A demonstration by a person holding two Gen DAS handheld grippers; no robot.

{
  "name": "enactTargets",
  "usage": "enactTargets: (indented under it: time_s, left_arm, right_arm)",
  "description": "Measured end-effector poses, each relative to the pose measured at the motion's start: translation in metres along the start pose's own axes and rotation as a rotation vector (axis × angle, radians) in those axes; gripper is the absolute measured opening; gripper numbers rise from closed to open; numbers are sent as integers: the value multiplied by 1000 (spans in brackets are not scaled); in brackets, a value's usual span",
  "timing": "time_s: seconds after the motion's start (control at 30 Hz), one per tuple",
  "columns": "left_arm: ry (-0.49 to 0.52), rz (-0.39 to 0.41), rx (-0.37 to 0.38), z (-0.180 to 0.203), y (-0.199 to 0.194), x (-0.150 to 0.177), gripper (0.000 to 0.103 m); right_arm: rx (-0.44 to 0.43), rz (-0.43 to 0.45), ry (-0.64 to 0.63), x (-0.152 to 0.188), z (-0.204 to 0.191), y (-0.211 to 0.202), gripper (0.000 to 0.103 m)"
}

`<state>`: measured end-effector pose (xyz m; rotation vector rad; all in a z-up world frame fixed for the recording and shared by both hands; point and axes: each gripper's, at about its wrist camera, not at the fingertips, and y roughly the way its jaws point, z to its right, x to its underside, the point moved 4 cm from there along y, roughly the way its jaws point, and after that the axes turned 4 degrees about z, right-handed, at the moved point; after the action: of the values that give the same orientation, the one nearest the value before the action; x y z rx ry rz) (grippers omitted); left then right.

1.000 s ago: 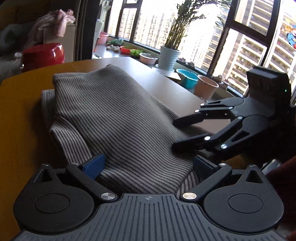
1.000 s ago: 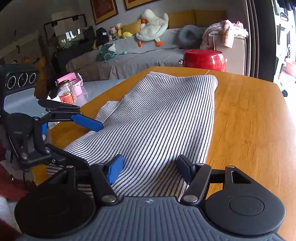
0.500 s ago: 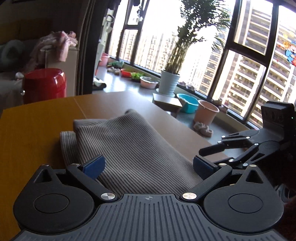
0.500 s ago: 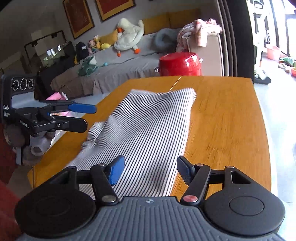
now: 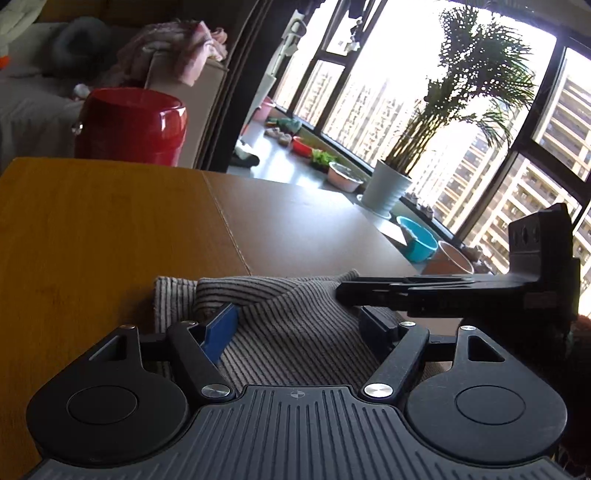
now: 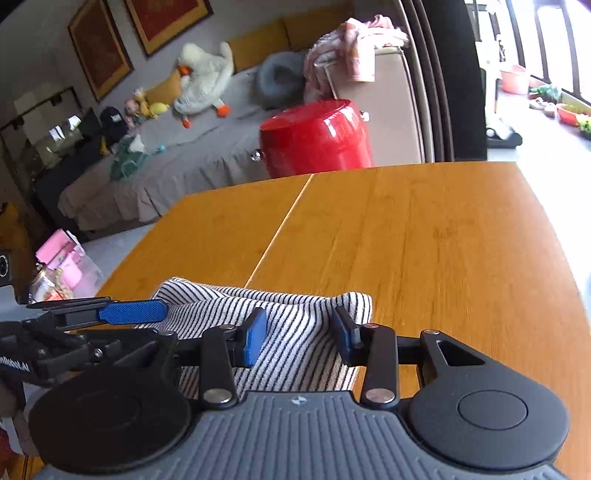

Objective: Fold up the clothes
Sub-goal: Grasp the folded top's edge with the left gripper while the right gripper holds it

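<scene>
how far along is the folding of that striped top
Partly done: the grey-and-white striped knit top already lies doubled, a layer showing under its far edge, on the orange wooden table. In hand: the left gripper and right gripper, jaws just closing, straddle that edge without pinching. Left: gripping and the final fold.

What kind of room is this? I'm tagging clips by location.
Likely a home living room in a high-rise flat: a sofa with a plush duck, framed pictures, and tower blocks outside.

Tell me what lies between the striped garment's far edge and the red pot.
Only bare wooden table: the right wrist view shows nothing between the striped garment and the red pot.
</scene>
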<state>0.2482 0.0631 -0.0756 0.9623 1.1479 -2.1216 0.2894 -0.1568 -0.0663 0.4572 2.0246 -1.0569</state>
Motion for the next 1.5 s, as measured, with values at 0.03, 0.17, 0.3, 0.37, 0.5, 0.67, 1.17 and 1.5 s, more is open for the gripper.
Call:
enactTargets:
  time_s: [0.03, 0.17, 0.3, 0.37, 0.5, 0.67, 1.17, 1.5]
  left_arm:
    - [2, -1, 5, -1, -1, 0, 78]
    - [-2, -2, 14, -2, -4, 1, 80]
    - [-33, 13, 15, 2, -21, -5, 91]
    - [-16, 28, 21, 9, -34, -7, 95]
    - [5, 16, 76, 26, -54, 3, 95]
    - [24, -80, 16, 23, -31, 34, 97]
    - [118, -8, -66, 36, -82, 26, 103]
    - [162, 38, -146, 26, -133, 37, 103]
  right_arm:
    - [-9, 11, 3, 2, 1, -2, 38]
    - [39, 11, -50, 4, -12, -21, 38]
    - [11, 35, -130, 12, -29, -64, 39]
    - [-41, 23, -151, 21, -39, -87, 41]
    - [-167, -61, -192, 56, -64, -116, 53]
    - [-83, -110, -375, 100, -94, -120, 60]
    - [-221, -110, -637, 123, -164, -178, 78]
    - [-186, -145, -895, 175, -187, -170, 82]
